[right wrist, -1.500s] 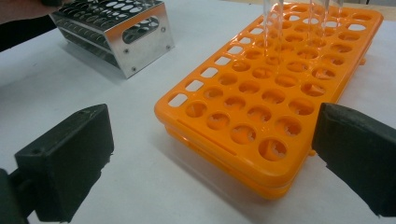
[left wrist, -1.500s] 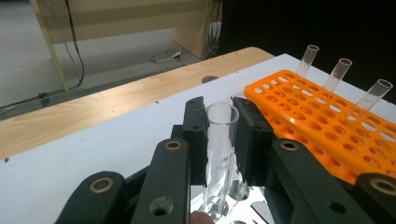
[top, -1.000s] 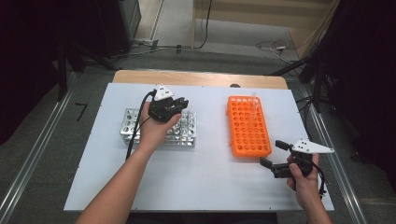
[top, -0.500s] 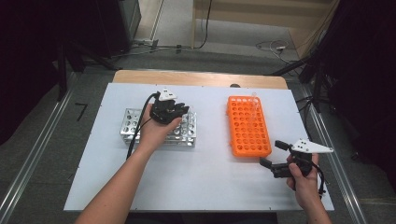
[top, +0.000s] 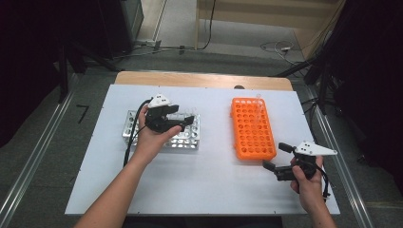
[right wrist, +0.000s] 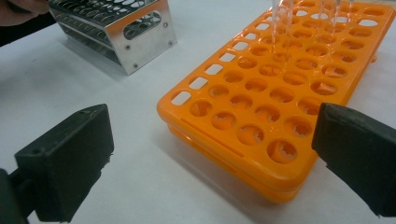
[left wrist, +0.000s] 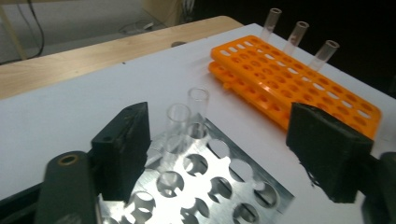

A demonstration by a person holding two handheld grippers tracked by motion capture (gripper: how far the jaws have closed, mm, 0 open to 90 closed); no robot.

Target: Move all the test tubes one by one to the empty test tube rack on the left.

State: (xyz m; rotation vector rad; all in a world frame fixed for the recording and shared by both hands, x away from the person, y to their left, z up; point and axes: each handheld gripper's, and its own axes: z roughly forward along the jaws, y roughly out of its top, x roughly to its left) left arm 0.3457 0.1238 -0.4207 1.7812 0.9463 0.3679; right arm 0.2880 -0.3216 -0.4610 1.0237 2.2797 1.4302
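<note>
My left gripper is sitting over the shiny metal test tube rack, which is on the left half of the white desk, a bit closer to the far edge than the near one. The jaws have just been opening and now they're spread wide. In the left gripper view there are two clear glass test tubes standing upright in neighbouring holes of that rack, right by its far end. They're between my jaws but nearer the left-hand one, and from what I can see neither pad is actually pressing on them, so I'm calling that let go.

Over on the right half of the desk there's the flat orange plastic tube rack, running lengthwise from the far edge toward me. Three more clear tubes are standing in a row at its far end, well apart from the metal one.

My right gripper is parked near the front right corner of the desk, just off the near end of the orange rack. Jaws are wide apart there too, nothing between them except bare desk and the corner of the orange rack further ahead; not touching it.
</note>
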